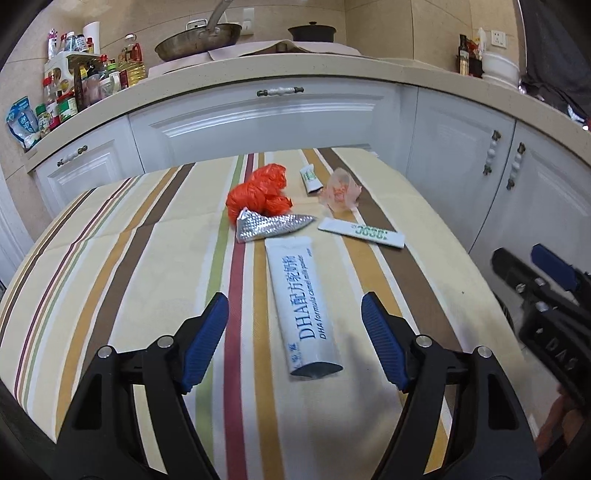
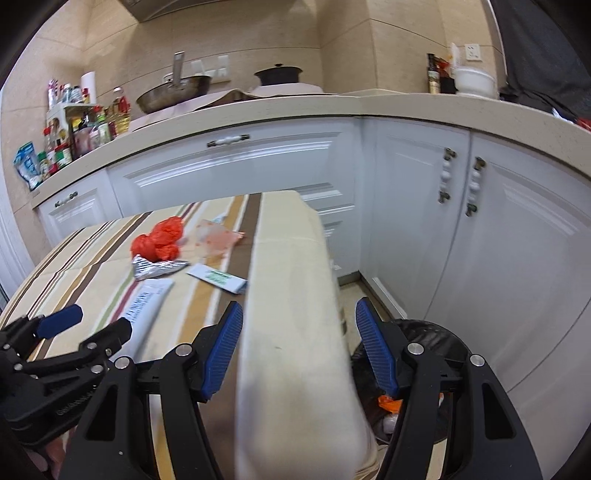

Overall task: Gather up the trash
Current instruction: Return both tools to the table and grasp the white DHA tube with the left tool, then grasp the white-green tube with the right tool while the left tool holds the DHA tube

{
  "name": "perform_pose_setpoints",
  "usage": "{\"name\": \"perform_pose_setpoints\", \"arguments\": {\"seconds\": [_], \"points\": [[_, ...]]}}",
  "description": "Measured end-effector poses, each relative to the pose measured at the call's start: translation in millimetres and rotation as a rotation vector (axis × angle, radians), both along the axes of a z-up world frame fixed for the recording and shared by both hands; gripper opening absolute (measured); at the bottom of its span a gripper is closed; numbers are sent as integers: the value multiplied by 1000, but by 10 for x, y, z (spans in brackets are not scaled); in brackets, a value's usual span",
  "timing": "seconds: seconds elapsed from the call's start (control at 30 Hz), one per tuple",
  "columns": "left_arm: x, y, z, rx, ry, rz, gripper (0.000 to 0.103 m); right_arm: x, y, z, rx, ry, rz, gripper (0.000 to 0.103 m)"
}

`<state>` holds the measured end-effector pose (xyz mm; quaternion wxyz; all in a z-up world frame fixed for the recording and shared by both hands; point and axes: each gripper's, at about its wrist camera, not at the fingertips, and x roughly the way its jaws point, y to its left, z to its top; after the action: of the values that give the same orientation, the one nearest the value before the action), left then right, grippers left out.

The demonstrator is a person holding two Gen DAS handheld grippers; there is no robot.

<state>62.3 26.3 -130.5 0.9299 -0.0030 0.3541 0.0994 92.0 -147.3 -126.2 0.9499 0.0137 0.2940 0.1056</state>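
Observation:
Trash lies on the striped tablecloth: a white DHA milk powder sachet, a crumpled orange plastic bag, a silver foil wrapper, a small white sachet with green print, a pinkish clear wrapper and a small white tube. My left gripper is open, its jaws on either side of the DHA sachet's near end. My right gripper is open and empty over the table's right edge, above a black bin. The left gripper also shows in the right wrist view.
White kitchen cabinets and a beige counter stand behind the table, with a pan, a dark pot and condiment bottles. The bin with a black liner holds some orange trash on the floor right of the table.

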Motion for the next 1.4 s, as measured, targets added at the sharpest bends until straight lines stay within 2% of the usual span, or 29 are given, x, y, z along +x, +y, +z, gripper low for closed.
{"name": "perform_pose_setpoints", "arguments": {"seconds": [0.23,0.3,0.37,0.43,0.67,1.03,1.33,1.4], "points": [[34,-81,-109,33,-1,34,71,48,-174,-67,28,14,-2,63],[54,-92,-138,40,1,31,62,68,-182,-77,31,17,4,63],[75,-82,-168,31,14,20,46,89,-181,-84,38,18,10,63],[93,-64,-197,16,26,10,35,109,-165,-78,42,16,18,63],[82,4,-192,-1,13,-2,18,171,-33,-65,36,13,53,63],[1,280,-159,-27,10,22,13,265,366,-4,10,14,127,63],[-13,775,-167,-42,10,105,13,384,682,6,-20,45,166,63],[4,899,-160,-47,7,129,13,392,725,39,-26,28,166,63]]}}
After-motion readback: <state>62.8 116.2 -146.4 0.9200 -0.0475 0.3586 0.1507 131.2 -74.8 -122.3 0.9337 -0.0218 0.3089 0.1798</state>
